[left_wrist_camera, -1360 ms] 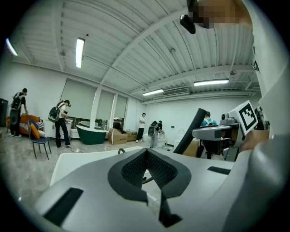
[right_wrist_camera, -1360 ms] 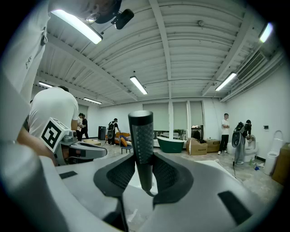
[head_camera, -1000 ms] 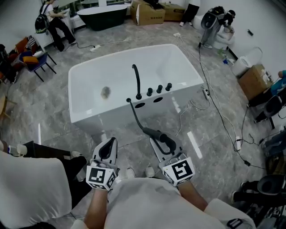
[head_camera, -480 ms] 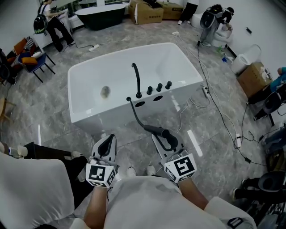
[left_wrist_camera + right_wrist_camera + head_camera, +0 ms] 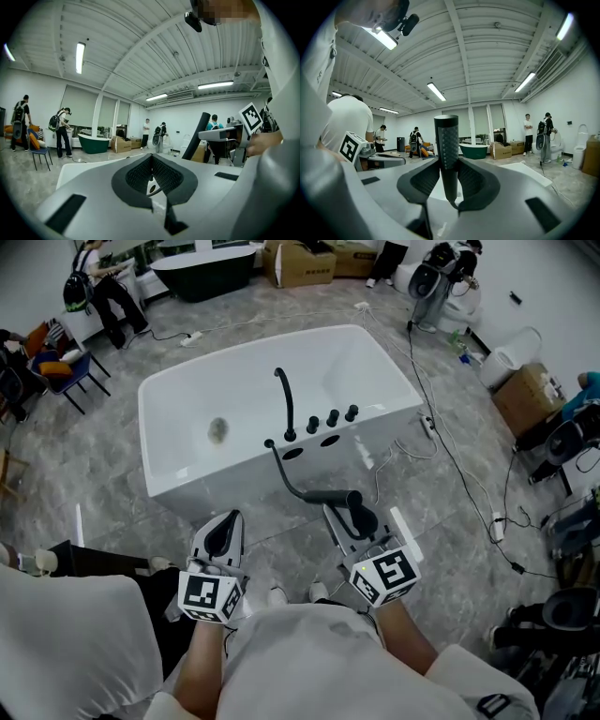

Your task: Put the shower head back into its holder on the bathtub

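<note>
Shower head [image 5: 323, 495] has rolled crosswise, clamped by the right tool [image 5: 356, 517], left tool [image 5: 223, 532] pinched closed and empty, still short of the bathtub [image 5: 178, 479] holder.

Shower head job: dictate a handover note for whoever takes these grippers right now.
Left gripper: shut, empty, held low in front of the body.
Right gripper: shut on the shower head, its hose running to the bathtub's near rim beside the faucet.
Done: shower head picked up.
Left: carry it to the rim fittings, seat it in its holder, then release.
</note>
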Demonstrator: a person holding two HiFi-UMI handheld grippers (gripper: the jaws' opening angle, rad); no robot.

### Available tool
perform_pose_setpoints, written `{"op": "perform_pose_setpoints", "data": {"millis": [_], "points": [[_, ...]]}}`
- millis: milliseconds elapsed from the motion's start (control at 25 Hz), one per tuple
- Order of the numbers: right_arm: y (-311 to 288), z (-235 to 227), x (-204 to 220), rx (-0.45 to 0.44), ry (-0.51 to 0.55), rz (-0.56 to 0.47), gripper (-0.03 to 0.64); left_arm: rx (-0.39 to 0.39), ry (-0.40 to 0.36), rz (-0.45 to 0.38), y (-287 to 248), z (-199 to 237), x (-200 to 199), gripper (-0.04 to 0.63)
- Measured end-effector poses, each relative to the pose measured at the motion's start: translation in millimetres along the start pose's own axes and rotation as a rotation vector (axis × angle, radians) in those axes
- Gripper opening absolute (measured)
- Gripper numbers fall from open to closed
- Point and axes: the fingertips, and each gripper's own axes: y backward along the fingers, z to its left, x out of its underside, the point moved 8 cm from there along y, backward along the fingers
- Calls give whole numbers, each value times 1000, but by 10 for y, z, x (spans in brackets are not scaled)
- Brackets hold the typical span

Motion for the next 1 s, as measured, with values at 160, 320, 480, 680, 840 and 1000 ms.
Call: {"op": "perform_pose_setpoints", "data": {"millis": [160,320,480,680,840,1000], "points": [[-17,24,-5,21,-23,-17,130,7,1,-5,56,97,-2,11],[-49,98,32,59,17,-4,129,17,-4,-12,126,176,10,11],[-69,180,53,76,16,-6,129,26,-2,-19,186,251,31,11],[-60,211,41,94,16,-14,129,39,-2,-25,205,280,36,11],[-60,214,48,106,25,-4,129,43,5,-23,207,285,54,11],[-121,167,43,95,15,-8,129,39,9,-10,154,311,88,11]]}}
